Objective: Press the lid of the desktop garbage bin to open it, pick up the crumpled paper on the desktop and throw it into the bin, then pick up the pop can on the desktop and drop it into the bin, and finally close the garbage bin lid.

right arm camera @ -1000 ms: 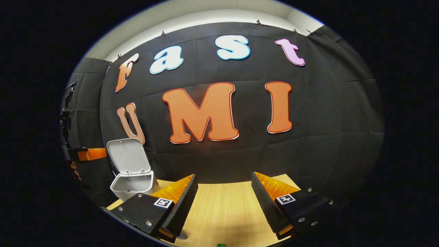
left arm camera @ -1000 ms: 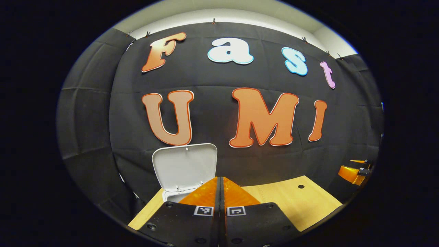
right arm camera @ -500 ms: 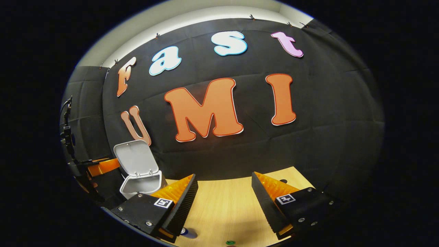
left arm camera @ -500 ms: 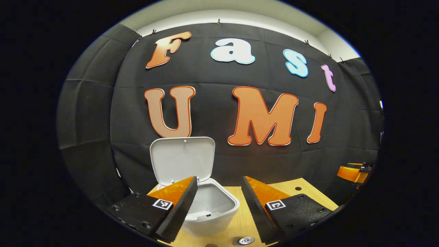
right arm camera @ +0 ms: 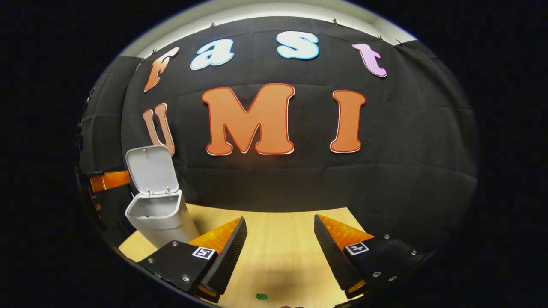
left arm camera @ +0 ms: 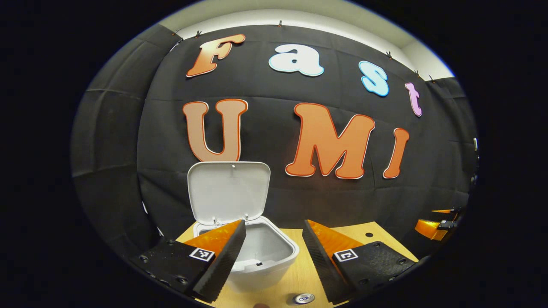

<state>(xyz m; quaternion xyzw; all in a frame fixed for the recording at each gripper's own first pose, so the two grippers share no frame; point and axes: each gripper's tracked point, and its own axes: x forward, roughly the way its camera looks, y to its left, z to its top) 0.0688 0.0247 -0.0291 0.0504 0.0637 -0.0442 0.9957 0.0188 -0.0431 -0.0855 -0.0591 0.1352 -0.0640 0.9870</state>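
bin open, both tongs empty

we see the left tongs (left arm camera: 274, 256) apart above the bin (left arm camera: 261, 256), lid (left arm camera: 230, 192) upright, pop can (left arm camera: 303, 298) on the worktop (left arm camera: 376, 244) below; right tongs (right arm camera: 278, 252) apart.

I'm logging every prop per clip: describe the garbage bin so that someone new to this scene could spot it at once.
Start at the wooden table in front of the black cloth wall. Near the table's back left part stands the garbage bin, a small pale plastic tub with rounded corners. Its hinged lid stands upright and open, showing the hollow inside; the pop can nearby is far smaller and metallic.
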